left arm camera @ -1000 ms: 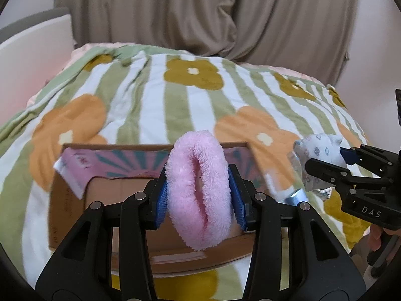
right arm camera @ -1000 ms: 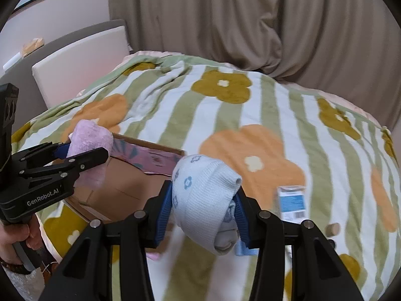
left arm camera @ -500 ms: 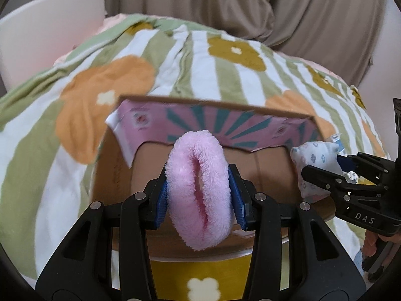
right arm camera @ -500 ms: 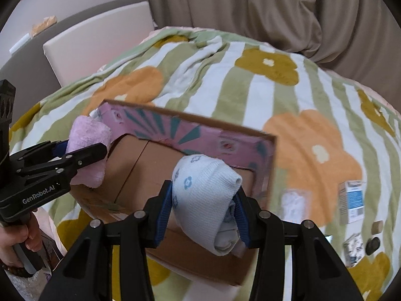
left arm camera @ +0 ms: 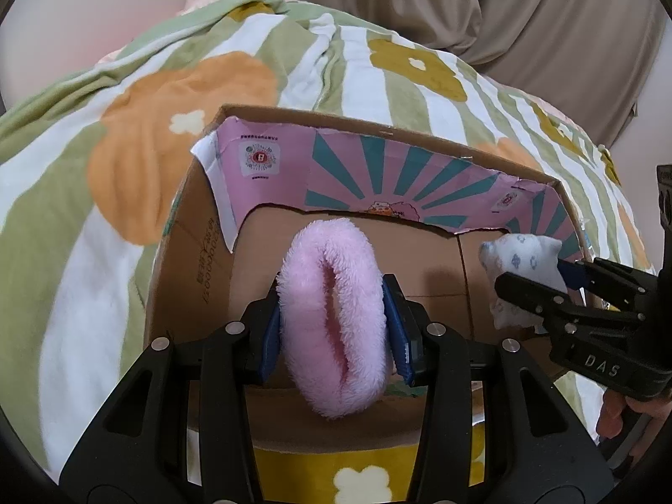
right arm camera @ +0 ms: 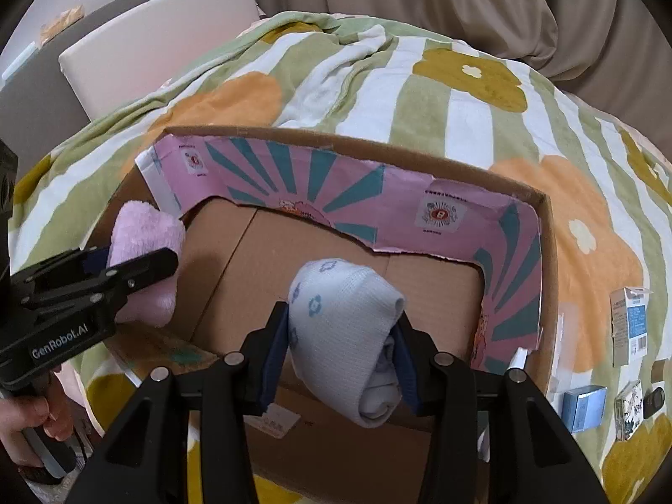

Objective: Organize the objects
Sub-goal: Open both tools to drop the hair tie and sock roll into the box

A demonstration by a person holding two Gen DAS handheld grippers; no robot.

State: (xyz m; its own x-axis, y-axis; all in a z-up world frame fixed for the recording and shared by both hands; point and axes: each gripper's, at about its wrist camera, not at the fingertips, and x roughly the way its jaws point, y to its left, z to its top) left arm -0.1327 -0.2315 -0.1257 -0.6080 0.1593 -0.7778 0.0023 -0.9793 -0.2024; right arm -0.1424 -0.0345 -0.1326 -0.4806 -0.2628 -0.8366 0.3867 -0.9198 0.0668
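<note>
- Left claw [left arm camera: 334, 327]: clamped on a pink fluffy rolled sock [left arm camera: 334, 319], blue pads pressed into both its sides; the roll stands upright between the fingers, over the box opening.
- Right claw [right arm camera: 342, 346]: clamped on a white rolled sock with blue flower print [right arm camera: 344, 327], held between the blue pads, likewise over the box interior.
- Cardboard box [left arm camera: 201, 260]: open-topped, directly ahead of and beneath both claws; brown floor, inner walls lined with pink paper printed with teal rays, torn along its lower edge. No item lies on the visible part of its floor.
- Relative position: in the left wrist view the right claw [left arm camera: 542, 290] with the white sock [left arm camera: 521, 264] sits to the right, near the box's right wall; in the right wrist view the left claw [right arm camera: 126, 266] with the pink sock [right arm camera: 145, 260] sits to the left, at the box's left wall.
- Bed blanket [right arm camera: 462, 105]: green-and-white stripes with orange and mustard flowers, under the box.
- Small cartons [right arm camera: 628, 325]: several, on the blanket to the right of the right claw, outside the box.
- Curtain [left arm camera: 525, 12]: beige, beyond the bed.
</note>
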